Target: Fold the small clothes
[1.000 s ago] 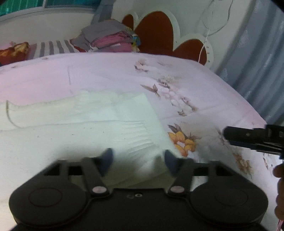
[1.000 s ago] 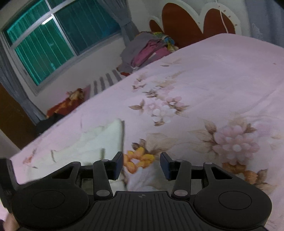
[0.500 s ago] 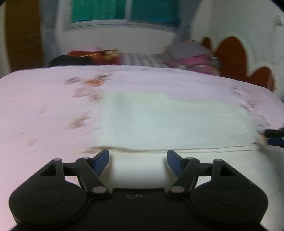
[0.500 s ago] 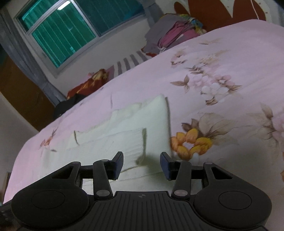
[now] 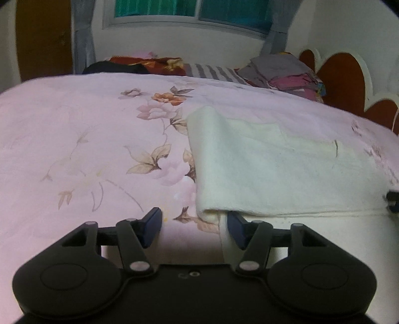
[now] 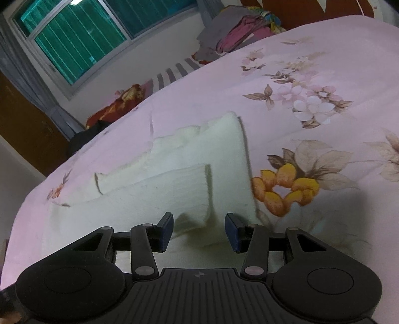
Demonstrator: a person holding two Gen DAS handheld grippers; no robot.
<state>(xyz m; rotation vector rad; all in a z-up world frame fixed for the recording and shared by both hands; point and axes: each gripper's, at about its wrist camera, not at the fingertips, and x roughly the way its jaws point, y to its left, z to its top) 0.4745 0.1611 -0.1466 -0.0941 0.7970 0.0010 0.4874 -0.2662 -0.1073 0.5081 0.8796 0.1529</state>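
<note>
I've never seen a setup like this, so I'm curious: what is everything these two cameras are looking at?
garment: one, cream, partly folded on the bed
bedsheet: one, pink with flowers, covering the bed
clothes pile: one, grey and pink, far end of the bed by the headboard
headboard: one, brown with white trim, far right
red cloth: one, beyond the bed under the window
window: one, green panes, back wall
left gripper: black, jaws closing, straddling the garment's left edge
right gripper: black, open over the garment's near edge

Green-curtained window (image 5: 192,10) — scalloped headboard (image 5: 344,82) behind bed.
</note>
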